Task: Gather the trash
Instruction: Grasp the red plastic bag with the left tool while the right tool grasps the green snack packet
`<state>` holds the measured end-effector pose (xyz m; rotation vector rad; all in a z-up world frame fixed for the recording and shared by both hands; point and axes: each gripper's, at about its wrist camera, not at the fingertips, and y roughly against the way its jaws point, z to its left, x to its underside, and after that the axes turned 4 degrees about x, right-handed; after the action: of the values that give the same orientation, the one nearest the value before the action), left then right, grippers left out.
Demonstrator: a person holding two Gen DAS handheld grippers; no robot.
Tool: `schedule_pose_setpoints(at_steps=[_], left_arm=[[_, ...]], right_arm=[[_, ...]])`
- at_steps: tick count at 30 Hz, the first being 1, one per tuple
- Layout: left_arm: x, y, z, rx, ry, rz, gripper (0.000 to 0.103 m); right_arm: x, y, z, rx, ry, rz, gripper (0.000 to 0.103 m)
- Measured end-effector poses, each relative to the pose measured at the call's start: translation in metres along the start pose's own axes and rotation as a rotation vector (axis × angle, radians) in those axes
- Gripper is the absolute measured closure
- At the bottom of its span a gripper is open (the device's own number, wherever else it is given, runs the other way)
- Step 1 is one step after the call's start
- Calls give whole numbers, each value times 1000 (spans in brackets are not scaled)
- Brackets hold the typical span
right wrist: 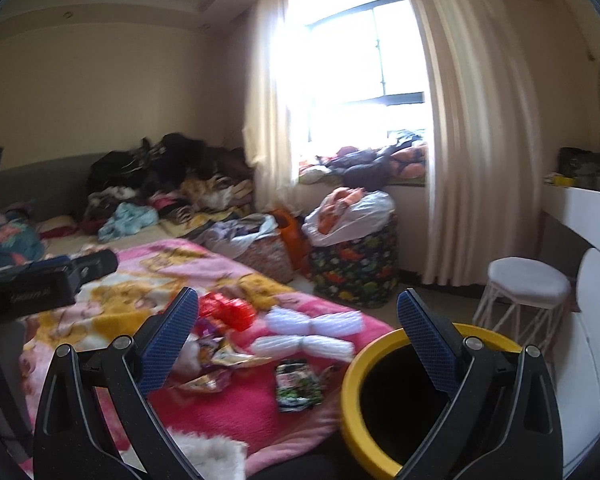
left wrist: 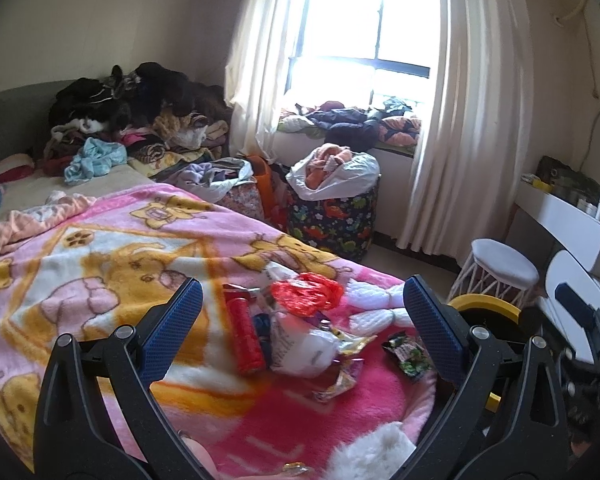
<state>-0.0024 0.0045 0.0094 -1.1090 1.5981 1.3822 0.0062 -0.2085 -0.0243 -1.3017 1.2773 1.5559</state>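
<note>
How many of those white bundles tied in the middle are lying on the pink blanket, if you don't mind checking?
2. One white bundle lies farther up the pink blanket, just past the red plastic bag; the other white bundle lies nearer, beside the dark snack packet. More could be hidden under the litter.

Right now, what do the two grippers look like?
Both the left gripper and right gripper look alike: black plastic arms with triangular cutouts and silver pivot bolts, ending in flat fingers faced with blue dimpled pads. No cables or sleeves show.

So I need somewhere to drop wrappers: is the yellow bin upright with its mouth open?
Upright and open: the yellow bin shows a round rim facing up, no lid, dark inside.
</note>
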Motion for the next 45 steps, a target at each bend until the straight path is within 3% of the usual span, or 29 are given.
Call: schedule_pose_setpoints(at_steps=[8,16,19,24,29,33,40,43,45], left_arm=[[-6,-11,36,-18,60,8,11],[-10,-36,57,75,103,40,11],[-12,-49,53,127,96,59,11],[-12,-82,42,182,76,130,11],[-9,-118,38,176,78,222,11],[-9,-140,37,159,72,271,11],[-2,-165,40,140,80,359,28],[2,-173,40,141,79,388,30],[4,-176,40,139,89,406,33]], right_arm=[[-1,-20,21,-122,39,97,6],[4,-49,16,-138,56,198,8],[10,-66,3,-119,51,251,20],[18,-82,-16,-94,45,319,23],[26,-100,-18,-114,96,404,29],[37,-118,-3,-118,191,492,41],[56,-148,21,-75,296,611,57],[62,-162,27,-54,322,657,64],[66,-169,29,-54,330,679,77]])
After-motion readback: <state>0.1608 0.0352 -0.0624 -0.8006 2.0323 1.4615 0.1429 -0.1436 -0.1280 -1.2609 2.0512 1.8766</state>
